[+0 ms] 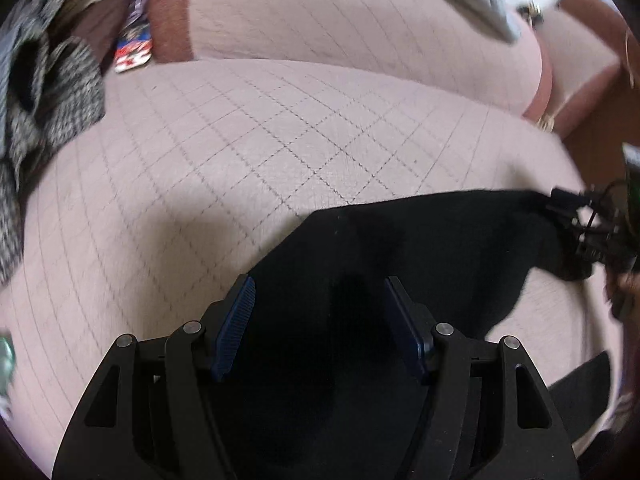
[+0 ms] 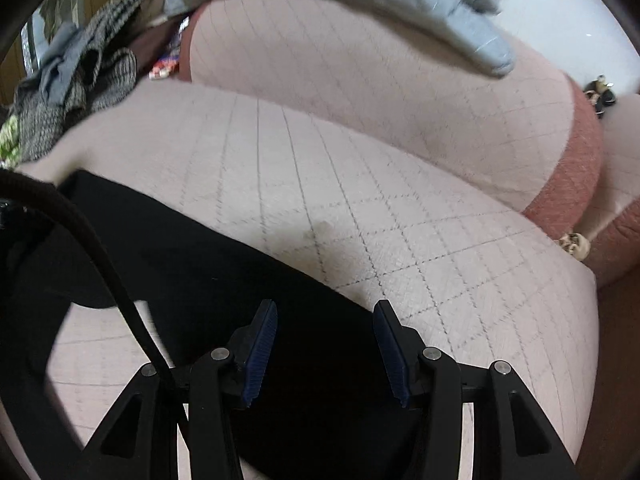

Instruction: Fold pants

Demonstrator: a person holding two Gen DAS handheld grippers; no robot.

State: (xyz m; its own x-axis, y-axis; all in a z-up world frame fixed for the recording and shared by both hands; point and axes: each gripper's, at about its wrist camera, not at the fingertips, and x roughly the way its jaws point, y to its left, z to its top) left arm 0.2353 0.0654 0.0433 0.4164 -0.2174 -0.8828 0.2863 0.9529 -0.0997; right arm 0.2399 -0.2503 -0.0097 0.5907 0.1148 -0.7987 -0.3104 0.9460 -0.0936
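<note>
Black pants [image 1: 400,248] lie on a pale pink quilted sofa seat [image 1: 240,152]. My left gripper [image 1: 320,292] is open, its blue-padded fingers [image 1: 236,324] spread just above the pants, nothing between them. My right gripper [image 2: 325,316] is open too, over the far edge of the pants [image 2: 180,248] on the seat [image 2: 400,220]. The right gripper also shows at the right edge of the left wrist view [image 1: 576,220], by the pants' corner. A black cable [image 2: 100,256] loops across the left of the right wrist view.
A pile of grey tweed clothes [image 1: 44,92] lies at the seat's left end, also in the right wrist view [image 2: 80,92]. A grey-blue garment [image 2: 400,4] hangs over the quilted backrest [image 2: 360,80]. A reddish armrest [image 2: 568,168] bounds the seat on the right.
</note>
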